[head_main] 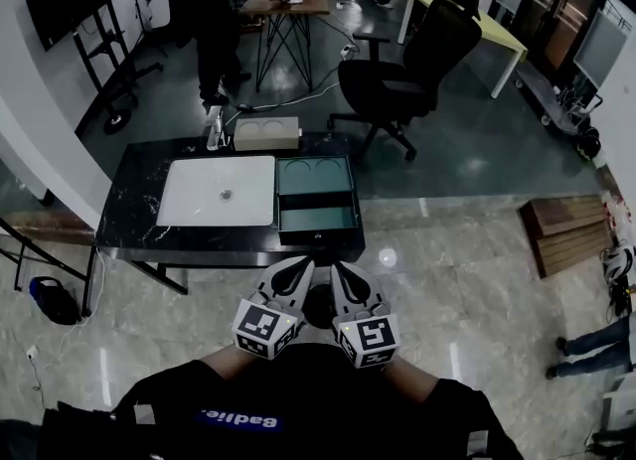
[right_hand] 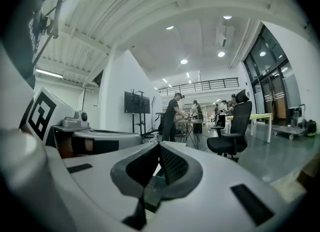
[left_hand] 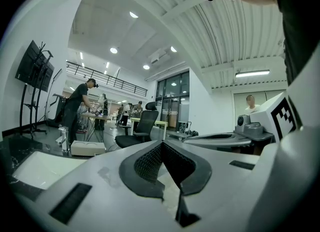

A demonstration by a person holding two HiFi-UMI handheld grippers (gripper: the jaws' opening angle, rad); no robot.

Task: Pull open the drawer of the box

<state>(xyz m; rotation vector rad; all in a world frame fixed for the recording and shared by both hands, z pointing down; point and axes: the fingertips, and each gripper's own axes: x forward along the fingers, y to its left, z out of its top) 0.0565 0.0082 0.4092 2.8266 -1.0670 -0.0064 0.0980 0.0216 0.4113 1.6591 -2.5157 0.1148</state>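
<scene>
A teal box [head_main: 314,177] stands on the black table [head_main: 134,200], right of a white basin. Its drawer [head_main: 318,220] is slid out toward me, open and showing a bare teal inside, with a small knob [head_main: 319,237] on its front. Both grippers hang in front of my body, below the table's near edge and apart from the drawer. My left gripper [head_main: 303,267] is shut with nothing held, its jaws meeting at a point [left_hand: 162,146]. Close beside it, my right gripper [head_main: 341,271] is shut and empty too [right_hand: 159,148].
A white basin [head_main: 219,190] fills the table's left half. Behind it are a faucet [head_main: 214,135] and a beige box [head_main: 266,133]. Beyond the table are a black office chair [head_main: 417,61] and a person [head_main: 214,11] at a desk. Wooden boards [head_main: 566,230] lie at right.
</scene>
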